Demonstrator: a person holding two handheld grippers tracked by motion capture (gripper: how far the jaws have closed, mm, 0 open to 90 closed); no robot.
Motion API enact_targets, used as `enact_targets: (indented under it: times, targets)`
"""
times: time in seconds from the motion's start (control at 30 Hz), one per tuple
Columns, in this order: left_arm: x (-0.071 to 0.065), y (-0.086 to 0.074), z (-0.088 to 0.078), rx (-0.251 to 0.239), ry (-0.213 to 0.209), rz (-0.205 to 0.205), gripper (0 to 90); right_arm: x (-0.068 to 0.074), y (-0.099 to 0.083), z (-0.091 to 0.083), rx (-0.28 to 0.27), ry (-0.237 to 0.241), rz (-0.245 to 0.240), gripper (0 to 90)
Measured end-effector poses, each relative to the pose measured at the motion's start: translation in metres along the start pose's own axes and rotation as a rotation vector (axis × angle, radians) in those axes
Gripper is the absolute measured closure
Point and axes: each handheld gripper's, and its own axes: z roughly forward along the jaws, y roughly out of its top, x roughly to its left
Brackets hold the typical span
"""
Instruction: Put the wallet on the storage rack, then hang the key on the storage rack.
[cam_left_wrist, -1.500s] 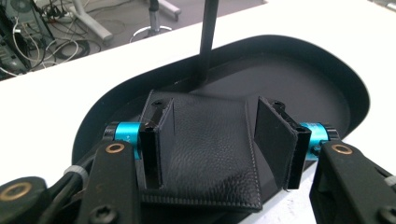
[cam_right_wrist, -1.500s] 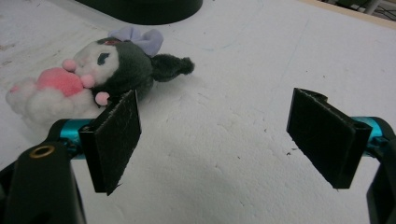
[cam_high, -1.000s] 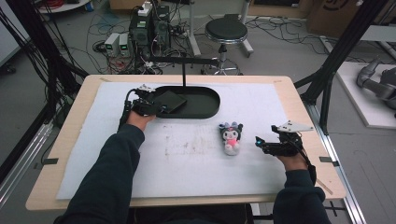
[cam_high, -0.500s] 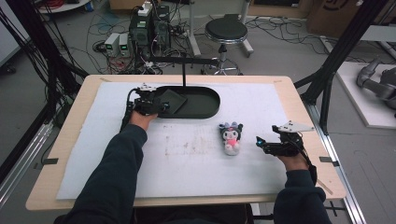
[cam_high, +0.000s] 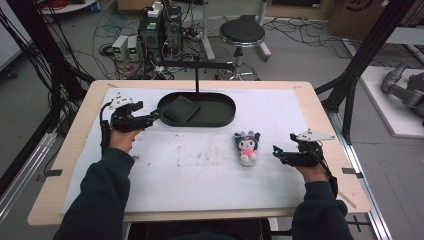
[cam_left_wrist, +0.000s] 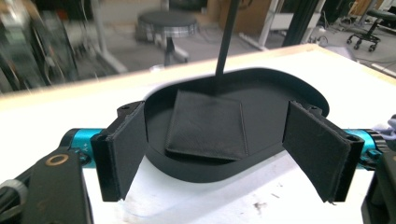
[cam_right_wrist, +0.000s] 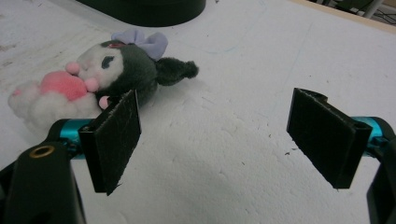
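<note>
A black oval tray (cam_high: 220, 117) lies at the back middle of the white mat, with a flat black wallet-like pad (cam_high: 178, 108) in its left end; the left gripper view shows the pad (cam_left_wrist: 207, 125) inside the tray (cam_left_wrist: 299, 91). My left gripper (cam_high: 153, 117) stands open just left of the tray, jaws wide and empty (cam_left_wrist: 224, 156). A small plush doll (cam_high: 247, 145) with dark hair and a pink body lies on the mat right of centre. My right gripper (cam_high: 276, 152) rests open to the doll's right; in its own view the doll (cam_right_wrist: 93, 79) lies beyond the left jaw, apart from the gripper (cam_right_wrist: 224, 140).
A thin black post (cam_high: 197, 80) rises behind the tray and carries a horizontal bar. The wooden table (cam_high: 320, 107) edges the white mat (cam_high: 200, 165). A stool (cam_high: 242, 34), cables and computer boxes stand on the floor behind.
My left gripper has drawn back to the left, off the tray's left end, leaving the black pad in the tray. The right gripper and the doll have stayed put.
</note>
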Motion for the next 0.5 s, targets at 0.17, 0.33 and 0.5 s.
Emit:
enact_targets:
  times: [0.17,0.33,0.5]
  targets:
    - [-0.004,-0.009,-0.021,-0.034,0.010,-0.010,21.4,0.002,0.003,0.003,-0.006,-0.003,0.021,17.9]
    - [-0.004,-0.015,-0.033,-0.042,0.025,0.000,18.5,0.005,0.005,0.003,-0.008,-0.002,0.007,17.9]
    - [-0.003,-0.021,-0.040,-0.048,0.032,-0.006,18.5,0.005,0.005,0.004,-0.005,-0.004,0.009,17.9]
